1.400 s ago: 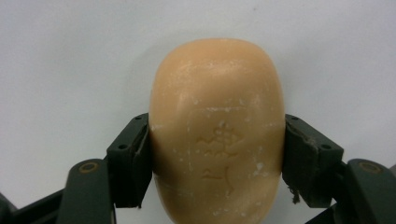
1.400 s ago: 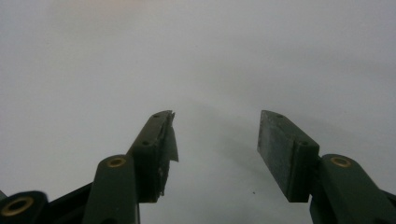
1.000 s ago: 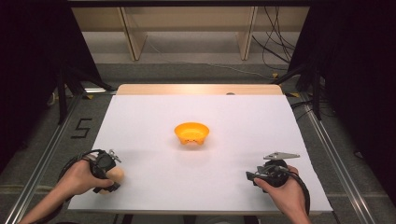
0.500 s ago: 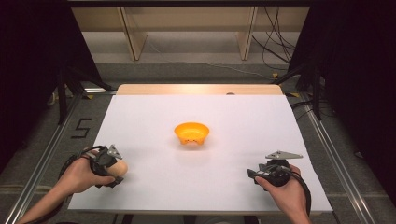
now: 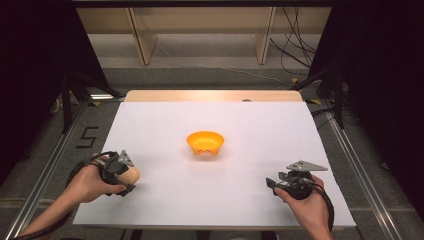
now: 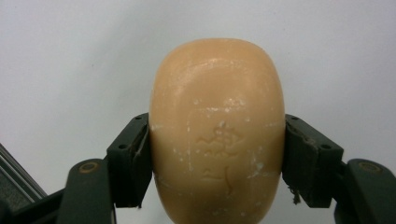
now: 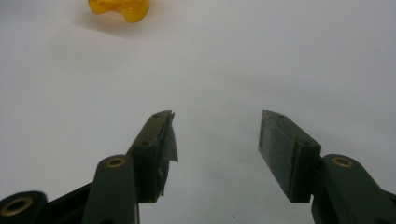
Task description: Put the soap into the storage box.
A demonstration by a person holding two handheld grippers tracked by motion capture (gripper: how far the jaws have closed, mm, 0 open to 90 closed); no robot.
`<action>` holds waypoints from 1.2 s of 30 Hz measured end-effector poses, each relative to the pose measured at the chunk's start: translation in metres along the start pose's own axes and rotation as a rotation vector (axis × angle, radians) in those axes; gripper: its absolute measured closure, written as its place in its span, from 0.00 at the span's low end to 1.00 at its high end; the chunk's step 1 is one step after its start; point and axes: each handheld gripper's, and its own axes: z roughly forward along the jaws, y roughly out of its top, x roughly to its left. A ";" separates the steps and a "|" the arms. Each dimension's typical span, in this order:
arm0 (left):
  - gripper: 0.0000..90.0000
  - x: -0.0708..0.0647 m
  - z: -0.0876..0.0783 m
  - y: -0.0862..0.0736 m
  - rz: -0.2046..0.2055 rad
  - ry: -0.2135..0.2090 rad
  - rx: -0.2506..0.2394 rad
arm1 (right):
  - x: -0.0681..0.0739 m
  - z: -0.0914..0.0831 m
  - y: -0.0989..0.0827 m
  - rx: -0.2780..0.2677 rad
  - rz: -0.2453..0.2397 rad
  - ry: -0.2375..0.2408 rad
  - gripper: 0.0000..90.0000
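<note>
- While the left gripper (image 5: 125,175) sits near the white table's (image 5: 250,130) front-left edge, open surface lies between it and the orange bowl (image 5: 205,143) at the middle.
- Its jaws are clamped on the sides of a tan soap bar (image 6: 217,130), an oval, matte block with an embossed mark and white flecks.
- The right gripper (image 7: 215,149) hovers front-right, jaws parted, empty.
- Dark floor surrounds the table.

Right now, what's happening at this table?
A person holds tongs in each hand over a white table. The left tongs are shut on a tan soap bar near the table's left front. The right tongs are open and hold nothing, at the right front. An orange bowl sits mid-table, untouched.
</note>
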 end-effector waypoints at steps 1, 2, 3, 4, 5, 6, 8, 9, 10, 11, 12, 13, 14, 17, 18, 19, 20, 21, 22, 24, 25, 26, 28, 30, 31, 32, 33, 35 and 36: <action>0.36 0.000 0.000 0.001 0.002 -0.006 0.008 | 0.000 0.000 0.000 -0.005 -0.005 -0.006 0.50; 0.36 -0.001 0.000 0.002 -0.006 -0.009 0.016 | 0.000 0.000 0.000 -0.010 0.002 -0.008 0.50; 0.36 0.000 0.000 0.003 0.010 -0.003 0.006 | 0.000 0.000 0.000 -0.017 0.001 -0.003 0.51; 0.36 -0.001 0.000 0.004 0.003 -0.010 0.019 | -0.002 0.000 0.000 -0.030 -0.015 0.000 0.50; 0.36 -0.001 0.000 0.005 0.005 -0.007 0.017 | -0.001 0.000 -0.001 -0.032 -0.006 0.009 0.50; 0.36 0.000 0.000 0.006 0.014 -0.007 0.019 | 0.000 -0.003 -0.001 -0.018 0.005 -0.021 0.50; 0.36 0.000 0.001 0.007 0.008 -0.007 0.015 | 0.002 -0.003 -0.001 -0.012 0.039 -0.005 0.50; 0.36 0.000 0.001 0.008 0.008 -0.010 0.017 | 0.001 -0.002 -0.002 -0.021 0.031 -0.002 0.51; 0.36 0.001 0.001 0.009 0.014 -0.010 0.021 | -0.002 -0.003 -0.002 -0.028 -0.001 -0.009 0.51; 0.36 0.001 0.001 0.010 0.003 -0.012 0.016 | -0.002 -0.003 -0.002 -0.031 0.001 -0.012 0.51; 0.36 0.002 0.001 0.011 0.020 -0.007 0.016 | -0.002 -0.003 -0.002 -0.031 0.003 -0.012 0.51; 0.36 0.002 0.001 0.012 0.007 -0.012 0.015 | -0.002 -0.003 -0.002 -0.035 0.001 -0.010 0.50; 0.36 0.003 0.001 0.013 0.026 -0.012 0.022 | 0.001 -0.003 -0.002 -0.030 0.034 -0.008 0.50; 0.36 0.004 0.001 0.017 0.024 -0.020 0.026 | 0.002 -0.004 -0.003 -0.012 0.048 -0.010 0.50; 0.36 0.004 0.001 0.017 0.024 -0.020 0.026 | 0.002 -0.004 -0.003 -0.012 0.048 -0.010 0.50; 0.36 0.005 0.000 0.019 0.032 -0.022 0.025 | 0.002 -0.003 -0.003 -0.025 0.052 -0.001 0.50; 0.36 0.005 0.001 0.021 0.030 -0.025 0.029 | -0.002 -0.004 -0.003 -0.044 0.010 -0.016 0.50; 0.36 0.005 0.001 0.021 0.030 -0.025 0.029 | -0.002 -0.004 -0.003 -0.044 0.010 -0.016 0.50; 0.36 0.005 0.001 0.022 0.020 -0.028 0.029 | -0.002 -0.004 -0.003 -0.035 0.013 -0.018 0.51; 0.36 0.006 0.002 0.024 0.018 -0.029 0.026 | -0.002 -0.005 -0.003 -0.037 0.014 -0.020 0.50; 0.36 0.008 0.002 0.025 0.036 -0.027 0.030 | 0.001 -0.006 -0.003 -0.028 0.041 -0.018 0.50; 0.36 0.007 0.002 0.026 0.020 -0.030 0.025 | 0.000 -0.005 -0.004 -0.035 0.026 -0.016 0.50; 0.36 0.009 0.002 0.029 0.031 -0.032 0.024 | 0.001 -0.004 -0.005 -0.045 0.040 -0.012 0.50; 0.36 0.009 0.002 0.032 0.039 -0.031 0.020 | 0.001 -0.005 -0.005 -0.037 0.045 -0.015 0.50; 0.36 0.009 0.001 0.033 0.032 -0.033 0.019 | -0.002 -0.005 -0.005 -0.048 0.012 -0.018 0.50; 0.36 0.009 0.001 0.034 0.029 -0.033 0.016 | -0.001 -0.006 -0.005 -0.040 0.014 -0.015 0.50; 0.36 0.010 0.000 0.036 0.042 -0.031 0.015 | -0.001 -0.006 -0.005 -0.040 0.017 -0.016 0.50; 0.36 0.010 0.000 0.038 0.029 -0.032 0.007 | -0.002 -0.008 -0.005 -0.047 -0.009 -0.039 0.50; 0.36 0.011 -0.001 0.040 0.051 -0.030 0.010 | -0.002 -0.008 -0.005 -0.047 -0.009 -0.039 0.50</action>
